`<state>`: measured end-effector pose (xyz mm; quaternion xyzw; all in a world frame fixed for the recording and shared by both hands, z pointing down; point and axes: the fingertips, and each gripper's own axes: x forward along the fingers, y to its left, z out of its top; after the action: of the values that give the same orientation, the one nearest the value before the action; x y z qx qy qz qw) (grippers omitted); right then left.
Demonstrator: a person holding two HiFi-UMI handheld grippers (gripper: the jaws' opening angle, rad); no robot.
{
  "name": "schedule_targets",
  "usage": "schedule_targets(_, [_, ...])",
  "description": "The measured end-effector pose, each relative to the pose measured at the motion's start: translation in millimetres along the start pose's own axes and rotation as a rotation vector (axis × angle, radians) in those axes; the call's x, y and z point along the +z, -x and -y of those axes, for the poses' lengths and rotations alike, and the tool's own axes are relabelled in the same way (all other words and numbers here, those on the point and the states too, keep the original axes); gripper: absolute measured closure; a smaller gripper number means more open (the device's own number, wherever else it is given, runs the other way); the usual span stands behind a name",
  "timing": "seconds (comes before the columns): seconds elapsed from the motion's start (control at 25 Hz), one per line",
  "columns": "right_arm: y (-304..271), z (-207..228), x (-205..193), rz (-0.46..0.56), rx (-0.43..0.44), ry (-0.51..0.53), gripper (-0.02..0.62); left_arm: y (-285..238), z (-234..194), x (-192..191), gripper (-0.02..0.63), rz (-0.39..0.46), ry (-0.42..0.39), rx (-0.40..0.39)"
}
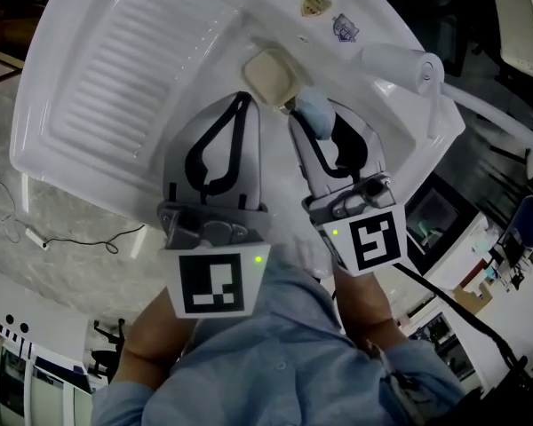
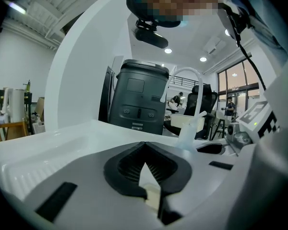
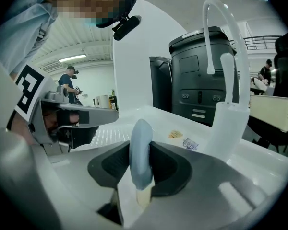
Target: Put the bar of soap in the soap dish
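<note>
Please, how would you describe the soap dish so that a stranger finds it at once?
Start at the big white sink unit. Beside its ribbed draining board, near the curved tap, lies the soap dish. It is the only cream, rounded-square thing there; the bar of soap nearby is pale blue.

hand-held gripper (image 3: 140, 163) | clamped on blue soap bar (image 3: 141, 138) | white sink (image 3: 151, 115) beyond

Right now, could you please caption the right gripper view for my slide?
Right gripper clamps a pale blue soap bar above the white sink.
</note>
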<state>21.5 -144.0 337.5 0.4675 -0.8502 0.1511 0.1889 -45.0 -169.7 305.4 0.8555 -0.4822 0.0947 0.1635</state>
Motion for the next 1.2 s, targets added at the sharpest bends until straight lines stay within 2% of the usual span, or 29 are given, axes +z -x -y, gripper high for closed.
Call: schedule_targets(1.2, [-59, 19, -60, -0.099, 0.001, -0.057, 0.48, -24, -30, -17, 0.601, -0.026, 0.028, -0.017])
